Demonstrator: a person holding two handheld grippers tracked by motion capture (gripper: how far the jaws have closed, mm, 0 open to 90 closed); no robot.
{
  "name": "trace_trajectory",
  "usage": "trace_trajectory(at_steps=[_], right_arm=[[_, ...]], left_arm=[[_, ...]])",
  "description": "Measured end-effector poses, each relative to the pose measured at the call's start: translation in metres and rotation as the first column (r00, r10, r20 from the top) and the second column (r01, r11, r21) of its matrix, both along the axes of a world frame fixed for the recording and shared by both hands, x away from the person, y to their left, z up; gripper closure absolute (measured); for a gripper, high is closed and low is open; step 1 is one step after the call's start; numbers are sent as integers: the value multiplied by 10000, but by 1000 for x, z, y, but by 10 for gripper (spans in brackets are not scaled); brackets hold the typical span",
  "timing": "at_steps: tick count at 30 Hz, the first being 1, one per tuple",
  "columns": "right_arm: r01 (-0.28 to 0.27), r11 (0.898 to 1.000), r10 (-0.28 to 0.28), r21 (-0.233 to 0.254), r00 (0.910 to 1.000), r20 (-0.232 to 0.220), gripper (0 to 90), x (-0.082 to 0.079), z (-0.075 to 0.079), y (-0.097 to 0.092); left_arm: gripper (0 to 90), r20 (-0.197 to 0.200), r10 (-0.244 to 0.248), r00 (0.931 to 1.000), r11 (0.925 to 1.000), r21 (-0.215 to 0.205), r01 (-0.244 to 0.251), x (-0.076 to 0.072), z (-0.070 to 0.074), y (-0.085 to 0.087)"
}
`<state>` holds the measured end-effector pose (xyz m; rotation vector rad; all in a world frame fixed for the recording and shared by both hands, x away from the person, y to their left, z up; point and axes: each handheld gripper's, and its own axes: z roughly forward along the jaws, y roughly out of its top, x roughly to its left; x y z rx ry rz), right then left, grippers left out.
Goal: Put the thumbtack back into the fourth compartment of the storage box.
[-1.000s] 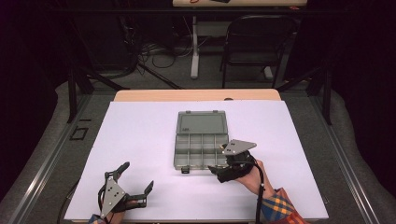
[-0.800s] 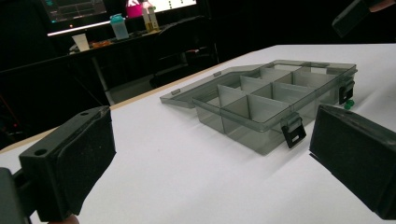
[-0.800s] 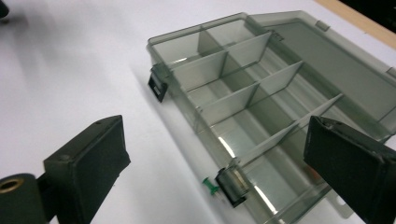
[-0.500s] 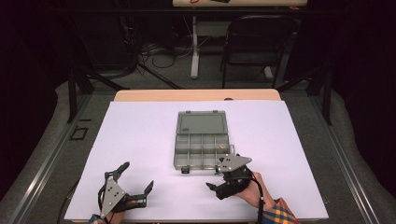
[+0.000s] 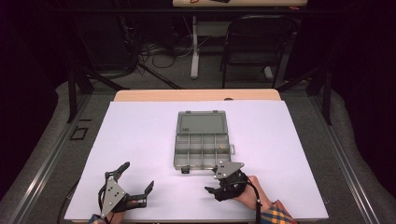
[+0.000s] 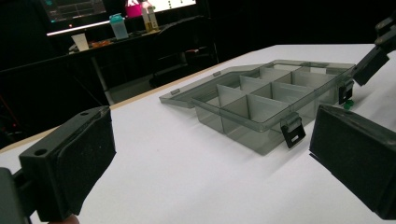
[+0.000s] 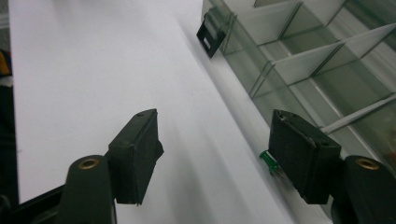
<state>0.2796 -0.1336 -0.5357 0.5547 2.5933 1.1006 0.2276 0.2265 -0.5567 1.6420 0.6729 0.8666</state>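
Note:
A smoky clear organizer box [image 5: 201, 148] lies open mid-table, its lid [image 5: 201, 122] folded back. My right gripper [image 5: 212, 181] hovers low over the white table just in front of the box's near edge. Its jaws [image 7: 215, 116] have just been closing and still stand apart. A tiny green piece [image 7: 268, 160] lies on the table against the inner edge of one pad, and the other pad is well clear of it. My left gripper [image 5: 137, 175] rests at the near left, wide open and empty. In its own view [image 6: 214, 116] the green piece [image 6: 348, 105] sits by the box's latch.
The box has several divided compartments [image 7: 308, 60] and black latches [image 6: 293, 133] on its near wall. One compartment holds a small gold item [image 5: 218, 147]. A white sheet [image 5: 140, 135] covers the table. A chair [image 5: 254, 46] and cables stand beyond the far edge.
The right gripper has come down and toward the person, away from the box's front corner, and its jaws stand narrower than before. The left gripper has not moved.

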Motion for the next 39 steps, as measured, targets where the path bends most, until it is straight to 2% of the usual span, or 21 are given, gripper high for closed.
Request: trace_trajectory(at_steps=[3,15,27,39], right_arm=[[-155,9994,154,-319,9999,-26,346,3,-7,3],[-116,9997,110,-223,9996,-279,397,16,-17,1],[-411,9986,405,-328,9990,-173,386,17,-19,1],[-409,9987,404,-297,9990,-185,376,18,-19,0]], left_arm=[[4,-11,14,10000,10000,7,-14,0,0,0],[4,-22,-2,10000,10000,0,2,0,0,0],[4,-12,-19,10000,10000,22,19,0,0,0],[4,-10,-29,10000,10000,14,29,0,0,0]])
